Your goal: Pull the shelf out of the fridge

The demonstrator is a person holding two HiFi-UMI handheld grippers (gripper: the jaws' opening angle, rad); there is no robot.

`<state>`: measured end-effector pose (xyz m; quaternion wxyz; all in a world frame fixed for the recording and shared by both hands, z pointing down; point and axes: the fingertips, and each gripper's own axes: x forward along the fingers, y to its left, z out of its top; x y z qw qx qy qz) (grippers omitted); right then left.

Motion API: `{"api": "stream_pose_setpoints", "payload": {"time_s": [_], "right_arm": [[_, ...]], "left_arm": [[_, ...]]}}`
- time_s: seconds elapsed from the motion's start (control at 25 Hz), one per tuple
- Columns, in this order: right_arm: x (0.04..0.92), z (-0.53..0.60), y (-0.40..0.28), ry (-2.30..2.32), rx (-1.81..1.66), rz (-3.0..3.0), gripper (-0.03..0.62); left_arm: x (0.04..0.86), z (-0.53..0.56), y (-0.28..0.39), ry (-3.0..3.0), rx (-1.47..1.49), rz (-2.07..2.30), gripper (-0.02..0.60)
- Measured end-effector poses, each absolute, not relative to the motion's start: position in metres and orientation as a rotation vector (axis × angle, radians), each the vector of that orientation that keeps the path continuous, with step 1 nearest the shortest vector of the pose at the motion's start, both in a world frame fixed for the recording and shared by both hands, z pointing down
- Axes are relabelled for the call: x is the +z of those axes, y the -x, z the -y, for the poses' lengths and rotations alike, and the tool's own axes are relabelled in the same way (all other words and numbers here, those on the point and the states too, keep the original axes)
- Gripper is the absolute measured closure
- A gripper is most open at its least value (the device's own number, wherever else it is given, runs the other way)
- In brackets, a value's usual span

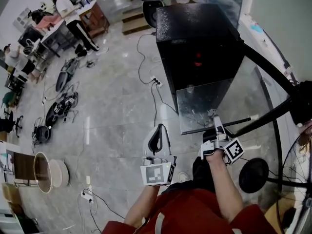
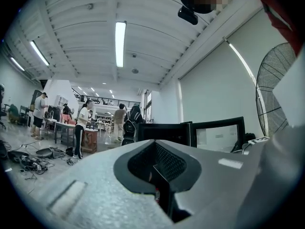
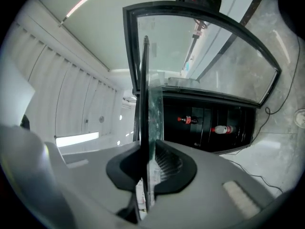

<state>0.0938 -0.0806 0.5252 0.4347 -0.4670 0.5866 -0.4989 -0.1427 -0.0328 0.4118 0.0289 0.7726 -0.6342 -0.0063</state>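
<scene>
**Head view status: right gripper clamped on glass shelf, left gripper free**

1. Right gripper (image 1: 213, 117): the right forearm reaches straight forward from the torso, with the hand wrapped round the gripper body behind its marker cube. The gripper points level toward the fridge (image 1: 195, 38). In the right gripper view the jaws (image 3: 145, 175) are closed down almost fully on the near edge of the glass shelf (image 3: 144, 94), and the pads press on both faces of the pane. The pane appears edge-on there, so the wrist is rolled to match the flat shelf.

2. Glass shelf (image 1: 202, 106): it lies flat, projecting from the fridge front toward the person. Its far edge is at the opening; whether that edge is still seated inside cannot be determined. The glass fridge door (image 1: 265, 89) stands open on the right.

3. Left gripper (image 1: 159, 128): the left forearm is extended forward, and the gripper is level above the floor (image 1: 112, 111), left of the shelf and apart from it. In the left gripper view the jaws (image 2: 159, 175) are together with nothing between them.

4. Fridge interior: bottles (image 3: 190, 120) are visible inside.
</scene>
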Motion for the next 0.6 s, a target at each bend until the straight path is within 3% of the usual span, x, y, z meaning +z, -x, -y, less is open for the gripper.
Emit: {"api": "stream_pose_setpoints", "payload": {"time_s": [0.6], "right_arm": [[0.446,-0.006,-0.103,1.053,-1.228,-1.486,0.576]], "left_arm": [[0.391,-0.010,0.159,-2.450,-0.038,1.992,0.584]]}}
